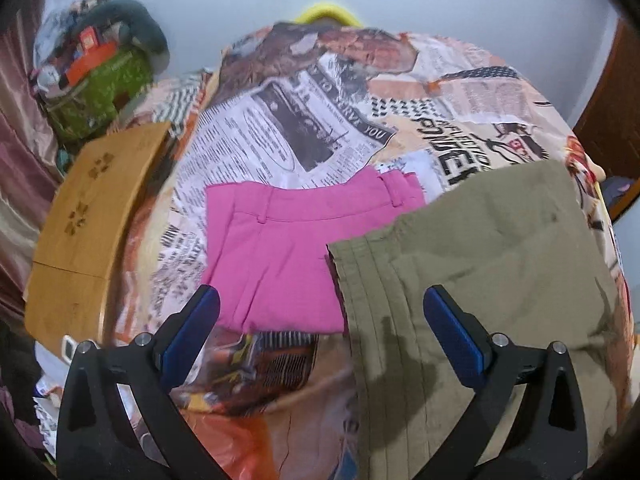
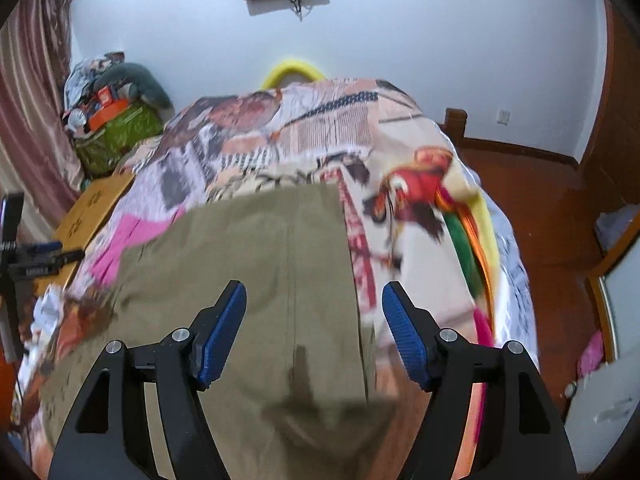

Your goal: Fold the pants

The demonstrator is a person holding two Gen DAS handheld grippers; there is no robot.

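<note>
Olive-green pants [image 1: 480, 264] lie spread flat on the patterned bedspread [image 1: 304, 120]; they also show in the right wrist view [image 2: 264, 264]. Folded pink shorts [image 1: 280, 248] lie to their left, and the olive pants overlap their right edge. My left gripper [image 1: 320, 300] is open and empty, above the near edge of the pink shorts and the olive pants' left edge. My right gripper [image 2: 314, 294] is open and empty, above the olive pants' right edge. The other gripper [image 2: 36, 258] shows at the left of the right wrist view.
A wooden lap table [image 1: 88, 216] sits on the bed at the left. A green bag piled with items [image 1: 100, 92] stands against the wall. The bed's right edge [image 2: 504, 264] drops to a wooden floor [image 2: 552, 216]. A curtain [image 2: 28, 112] hangs at left.
</note>
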